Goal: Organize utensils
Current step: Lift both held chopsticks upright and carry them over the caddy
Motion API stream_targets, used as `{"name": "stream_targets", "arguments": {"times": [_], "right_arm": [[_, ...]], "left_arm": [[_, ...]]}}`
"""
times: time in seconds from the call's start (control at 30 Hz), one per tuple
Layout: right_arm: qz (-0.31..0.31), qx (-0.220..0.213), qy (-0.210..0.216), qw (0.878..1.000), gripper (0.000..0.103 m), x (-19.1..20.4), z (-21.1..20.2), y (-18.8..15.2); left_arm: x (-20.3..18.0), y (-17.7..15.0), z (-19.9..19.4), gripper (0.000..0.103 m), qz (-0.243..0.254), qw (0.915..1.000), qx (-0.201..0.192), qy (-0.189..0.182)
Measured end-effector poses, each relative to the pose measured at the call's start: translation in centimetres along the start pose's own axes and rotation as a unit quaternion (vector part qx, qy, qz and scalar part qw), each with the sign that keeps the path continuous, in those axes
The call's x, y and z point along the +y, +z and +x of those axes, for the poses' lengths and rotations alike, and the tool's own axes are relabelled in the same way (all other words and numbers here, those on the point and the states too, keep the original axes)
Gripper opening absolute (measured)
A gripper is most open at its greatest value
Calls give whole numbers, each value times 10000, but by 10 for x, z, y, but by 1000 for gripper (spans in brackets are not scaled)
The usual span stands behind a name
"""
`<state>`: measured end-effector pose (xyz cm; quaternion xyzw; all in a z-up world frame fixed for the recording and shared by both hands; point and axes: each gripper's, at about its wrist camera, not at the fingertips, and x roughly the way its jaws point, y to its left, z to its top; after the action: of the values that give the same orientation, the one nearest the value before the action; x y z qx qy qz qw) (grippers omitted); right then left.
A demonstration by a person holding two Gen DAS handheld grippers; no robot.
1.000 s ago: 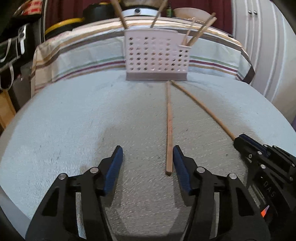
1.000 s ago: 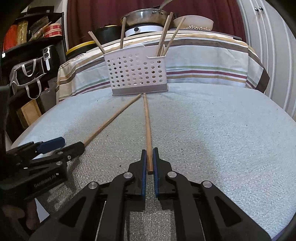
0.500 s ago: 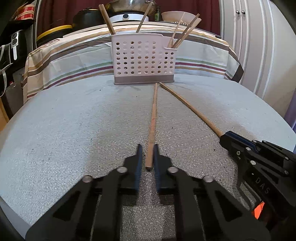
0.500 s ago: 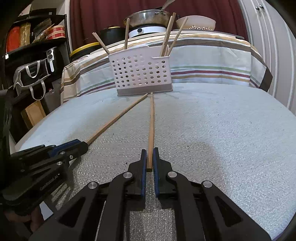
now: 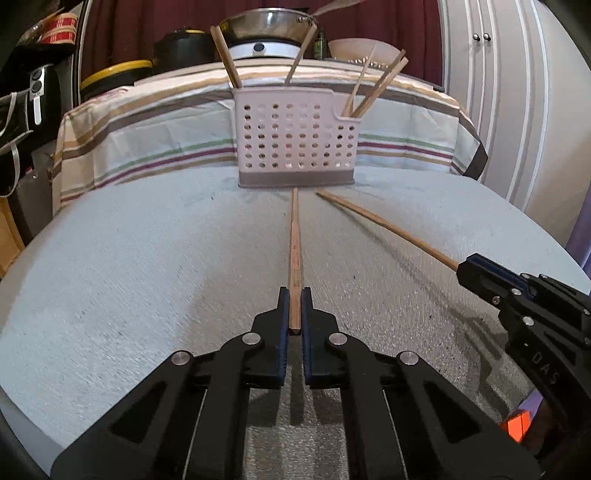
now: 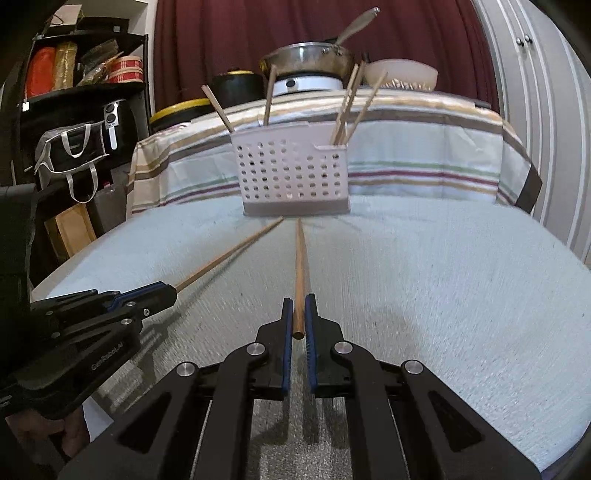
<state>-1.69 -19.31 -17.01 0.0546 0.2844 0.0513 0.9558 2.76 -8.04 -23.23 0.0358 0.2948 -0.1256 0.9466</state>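
Two wooden chopsticks point toward a white perforated utensil caddy [image 5: 297,142] at the far side of a grey foam-topped table [image 5: 129,266]. My left gripper [image 5: 294,299] is shut on the near end of one chopstick [image 5: 294,236]. My right gripper [image 6: 299,306] is shut on the near end of the other chopstick [image 6: 301,266]. Each gripper shows in the other's view: the right gripper [image 5: 465,271] with its chopstick [image 5: 384,225], the left gripper [image 6: 168,293] with its chopstick [image 6: 229,254]. Several chopsticks [image 5: 373,88] stand in the caddy.
Behind the caddy a striped cloth [image 5: 155,136] covers a surface holding a metal pan [image 5: 269,27] and a white bowl [image 5: 362,50]. Dark shelves with bags [image 6: 70,147] stand at the left. White cabinet doors [image 5: 517,110] rise at the right.
The left gripper's jaws closed onto the near end of its chopstick. Both views tilted up slightly, showing more of the pan and curtain behind the caddy. The right gripper kept its grip.
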Motion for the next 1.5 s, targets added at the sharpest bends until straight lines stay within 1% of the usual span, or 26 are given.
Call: {"name": "stream_targets", "arguments": {"times": [0.27, 0.37, 0.6, 0.67, 0.8, 0.9, 1.03, 1.2, 1.5], "right_arm": [[-12, -409, -7, 9992, 7, -1, -19, 22], [-12, -581, -22, 9983, 7, -2, -27, 33], [-59, -949, -57, 9955, 7, -5, -45, 59], [-92, -1036, -54, 9946, 7, -3, -49, 68], [-179, -1129, -5, 9934, 7, -2, -48, 90], [-173, -1170, 48, 9930, 7, -3, -43, 105], [-253, -1232, 56, 9921, 7, -2, -32, 124], [-347, -1236, 60, 9917, 7, 0, -16, 141], [-381, -1250, 104, 9914, 7, -1, 1, 163]], "left_arm": [[6, 18, -24, 6, 49, 9989, -449, 112], [11, 27, -34, 6, -49, 9980, -618, 102], [26, 56, -58, 6, -160, 9943, -1035, 206], [30, 67, -63, 6, -157, 9936, -1107, 182], [39, 88, -67, 6, -250, 9937, -1096, 20], [45, 102, -65, 6, -241, 9938, -1085, -12], [49, 121, -58, 6, -178, 9939, -1088, -23], [53, 145, -45, 6, -115, 9931, -1163, 86], [60, 171, -28, 7, -49, 9929, -1187, 59]]}}
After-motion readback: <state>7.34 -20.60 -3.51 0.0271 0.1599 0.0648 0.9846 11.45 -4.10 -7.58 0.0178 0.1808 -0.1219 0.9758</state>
